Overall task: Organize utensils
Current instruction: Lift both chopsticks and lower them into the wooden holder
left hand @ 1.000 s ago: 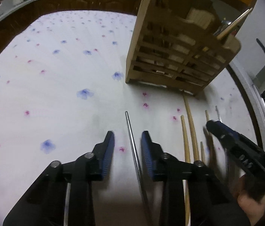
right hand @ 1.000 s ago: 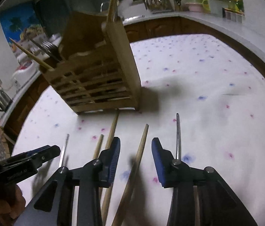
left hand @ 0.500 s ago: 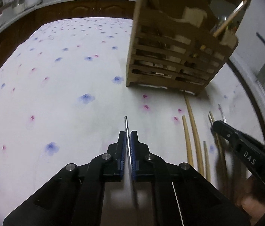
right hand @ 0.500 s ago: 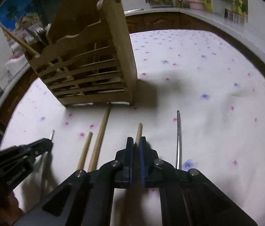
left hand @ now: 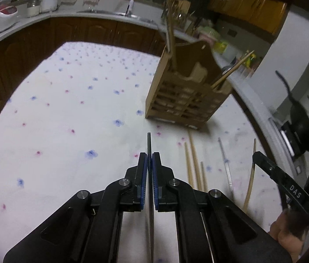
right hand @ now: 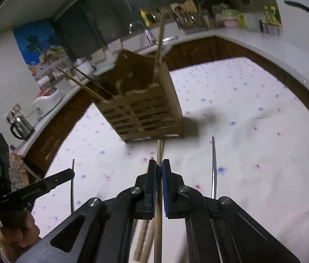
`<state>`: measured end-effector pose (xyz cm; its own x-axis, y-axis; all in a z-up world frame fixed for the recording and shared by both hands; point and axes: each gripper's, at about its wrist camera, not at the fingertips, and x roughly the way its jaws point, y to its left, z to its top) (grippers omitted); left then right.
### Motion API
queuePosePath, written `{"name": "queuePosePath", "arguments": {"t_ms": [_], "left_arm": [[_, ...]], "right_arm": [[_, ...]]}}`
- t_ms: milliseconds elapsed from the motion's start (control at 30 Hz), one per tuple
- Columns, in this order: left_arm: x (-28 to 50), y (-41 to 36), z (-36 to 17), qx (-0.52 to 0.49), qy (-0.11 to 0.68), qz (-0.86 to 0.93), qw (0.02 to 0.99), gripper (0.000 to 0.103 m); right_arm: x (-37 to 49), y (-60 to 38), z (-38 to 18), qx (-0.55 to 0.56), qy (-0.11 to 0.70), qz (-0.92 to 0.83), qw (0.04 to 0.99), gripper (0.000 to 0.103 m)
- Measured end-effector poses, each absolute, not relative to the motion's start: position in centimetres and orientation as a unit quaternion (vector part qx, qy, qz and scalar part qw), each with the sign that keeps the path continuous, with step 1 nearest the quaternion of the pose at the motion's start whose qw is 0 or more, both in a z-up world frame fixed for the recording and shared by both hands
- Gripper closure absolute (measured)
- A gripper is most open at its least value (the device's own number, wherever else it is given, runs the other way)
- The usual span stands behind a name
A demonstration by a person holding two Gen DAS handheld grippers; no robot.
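My left gripper (left hand: 149,156) is shut on a metal chopstick (left hand: 148,141) and holds it above the flowered cloth. My right gripper (right hand: 158,162) is shut on a wooden chopstick (right hand: 159,150), lifted off the cloth. The slatted wooden utensil holder (left hand: 186,99) stands ahead with chopsticks sticking out of it; it also shows in the right wrist view (right hand: 141,105). Wooden chopsticks (left hand: 195,164) and a metal chopstick (left hand: 225,164) lie on the cloth in front of it. In the left view the right gripper (left hand: 255,155) shows, holding its wooden chopstick (left hand: 250,175).
The table carries a white flowered cloth (left hand: 66,109). Dark wood cabinets and a white counter (left hand: 88,15) with a sink ring the table. A kettle (right hand: 20,126) stands on the counter at left. A black pan (left hand: 301,118) sits at right.
Both grippers closed on their chopsticks and have lifted them away from the cloth; the views now sit higher and farther from the holder.
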<state>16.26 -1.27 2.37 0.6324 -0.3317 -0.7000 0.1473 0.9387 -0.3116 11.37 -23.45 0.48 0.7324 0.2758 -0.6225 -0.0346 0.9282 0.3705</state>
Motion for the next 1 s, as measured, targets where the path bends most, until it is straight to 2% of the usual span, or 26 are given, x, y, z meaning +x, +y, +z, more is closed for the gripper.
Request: {"name": "queuePosePath", "arguments": {"t_ms": [467, 1000], "left_arm": [[12.7, 0.0, 8.8, -0.123, 0.337, -0.162, 0.919, 0.099], [12.3, 0.1, 10.0, -0.124, 0.316, -0.155, 0.928, 0.099]], "right_arm": [[8.0, -24.2, 7.3, 0.159, 0.272, 0.092, 0.945, 0.098], [7.7, -25.7, 9.1, 0.168, 0.242, 0.089, 0.952, 0.098]]}}
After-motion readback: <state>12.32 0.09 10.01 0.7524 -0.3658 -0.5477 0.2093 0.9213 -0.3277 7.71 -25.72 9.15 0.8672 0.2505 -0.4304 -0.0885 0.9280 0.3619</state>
